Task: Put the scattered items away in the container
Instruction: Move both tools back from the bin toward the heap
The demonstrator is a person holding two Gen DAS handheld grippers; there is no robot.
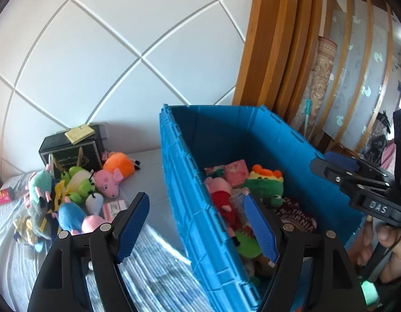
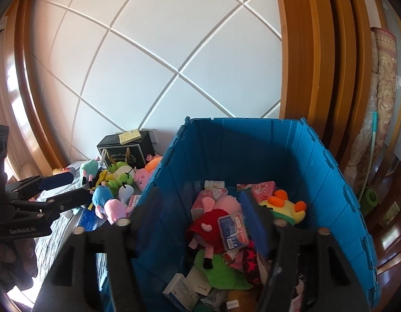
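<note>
At the bottom of both views the left gripper (image 1: 198,228) and right gripper (image 2: 198,223) are seen spread wide and empty over the blue container (image 2: 338,208), beyond which plush toys (image 1: 78,189) are heaped at left.

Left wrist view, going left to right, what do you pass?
Red cylindrical can → teal plush toy → black rectangular box → pink pig plush → blue plastic crate → green plush with orange crest → right gripper.
</note>
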